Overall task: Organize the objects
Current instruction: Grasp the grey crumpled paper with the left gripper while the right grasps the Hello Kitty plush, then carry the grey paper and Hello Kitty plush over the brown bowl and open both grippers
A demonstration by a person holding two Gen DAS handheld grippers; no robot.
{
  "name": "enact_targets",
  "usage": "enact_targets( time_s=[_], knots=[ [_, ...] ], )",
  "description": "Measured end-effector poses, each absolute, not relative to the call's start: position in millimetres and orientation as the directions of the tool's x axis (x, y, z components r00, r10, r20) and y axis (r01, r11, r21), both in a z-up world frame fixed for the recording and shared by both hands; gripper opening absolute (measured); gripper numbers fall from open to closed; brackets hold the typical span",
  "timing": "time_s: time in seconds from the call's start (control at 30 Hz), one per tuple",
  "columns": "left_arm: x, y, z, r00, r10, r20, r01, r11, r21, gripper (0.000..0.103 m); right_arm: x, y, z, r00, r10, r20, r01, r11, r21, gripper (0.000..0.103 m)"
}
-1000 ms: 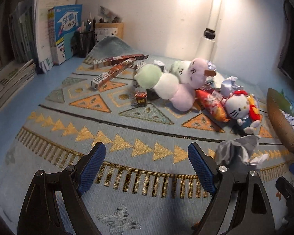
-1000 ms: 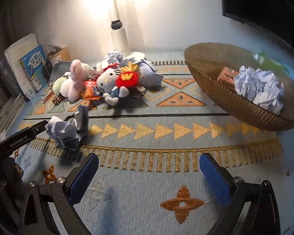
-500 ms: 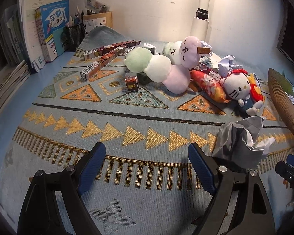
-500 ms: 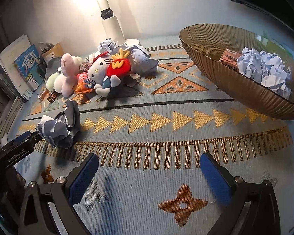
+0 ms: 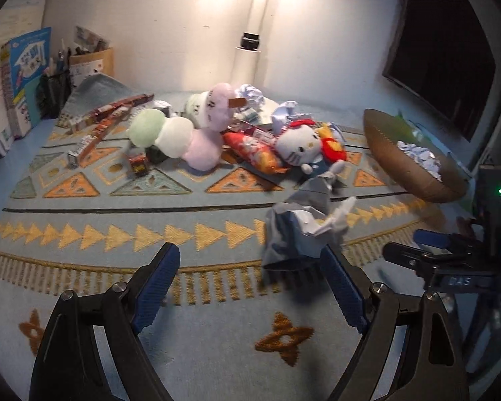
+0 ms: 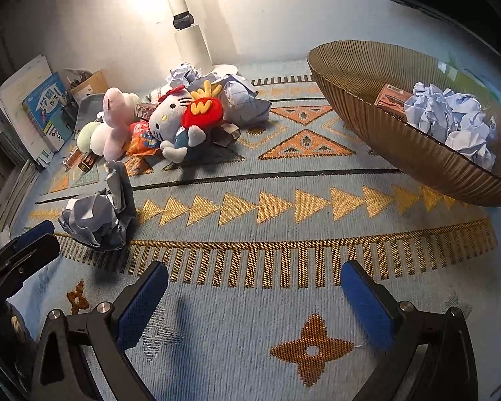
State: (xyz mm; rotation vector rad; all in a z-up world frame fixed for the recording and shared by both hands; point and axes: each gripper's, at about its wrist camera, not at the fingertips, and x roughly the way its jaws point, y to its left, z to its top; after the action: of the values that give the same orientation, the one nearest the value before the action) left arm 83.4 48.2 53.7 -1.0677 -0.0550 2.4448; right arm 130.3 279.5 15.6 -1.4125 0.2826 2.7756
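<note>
I see the tabletop (image 6: 317,300) covered by a blue patterned cloth (image 6: 267,207) with orange triangles and gold fringe marks. On its right side sits the big ribbed brown bowl (image 6: 417,153), tilted toward me in the right wrist view, and inside it lie a heap of crumpled pale-blue paper balls (image 6: 451,120) and a small pinkish box (image 6: 392,98). At the far left a stack of books (image 5: 20,80) stands upright against the wall, with a pen holder (image 5: 53,87) beside it.

Toward the back of the cloth I have the pile of soft toys: a green, white and pink dumpling plush (image 5: 170,137), a white cat plush (image 6: 173,120) with a red fries-shaped patch, an orange snack bag (image 5: 257,153) between them, and more crumpled paper (image 6: 237,100) behind. Long narrow boxes (image 5: 107,123) lie left of the pile.

My left hand-held gripper (image 5: 250,287) hangs over the cloth with its jaws spread wide and nothing between them. A crumpled grey-blue paper wad (image 5: 304,230) rests on the cloth just ahead of its right-side finger; I cannot tell whether the finger touches it. My right hand-held gripper (image 6: 254,304) is also wide apart and empty, over bare cloth near the front edge, well apart from the bowl. In its view the wad (image 6: 100,217) lies to the left, near the tip of the left gripper.
</note>
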Motion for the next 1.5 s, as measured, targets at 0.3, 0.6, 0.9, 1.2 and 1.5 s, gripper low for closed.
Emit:
enact_targets(
  time_s=[0.3, 0.6, 0.9, 1.2, 1.5],
  knots=[
    [53.2, 97.1, 43.3, -0.532, 0.432, -0.728, -0.413, -0.883, -0.222, 0.092, 124.5, 283.7, 33.3, -0.647, -0.069, -0.759, -0.118, -0.975, 0.189, 0.103],
    [36.1, 54.5, 47.1, -0.618, 0.367, -0.696, -0.292, -0.928, -0.23, 0.055, 37.2, 227.4, 43.5, -0.662, -0.026, -0.749, 0.009, -1.0, 0.026, 0.103],
    [26.1, 9.5, 42.8, -0.652, 0.409, -0.639, -0.151, -0.895, -0.419, 0.057, 12.9, 219.4, 26.3, -0.632, -0.023, -0.775, 0.065, -0.998, -0.023, 0.039],
    [34.3, 31.3, 50.0, -0.677, 0.362, -0.641, -0.208, -0.929, -0.305, 0.058, 97.9, 247.6, 33.0, -0.552, -0.169, -0.817, -0.008, -0.978, 0.208, 0.038],
    [37.7, 37.4, 49.4, -0.691, 0.332, -0.642, -0.212, -0.942, -0.259, 0.058, 129.7, 261.3, 27.1, -0.555, -0.199, -0.808, -0.024, -0.967, 0.255, 0.074]
  ],
)
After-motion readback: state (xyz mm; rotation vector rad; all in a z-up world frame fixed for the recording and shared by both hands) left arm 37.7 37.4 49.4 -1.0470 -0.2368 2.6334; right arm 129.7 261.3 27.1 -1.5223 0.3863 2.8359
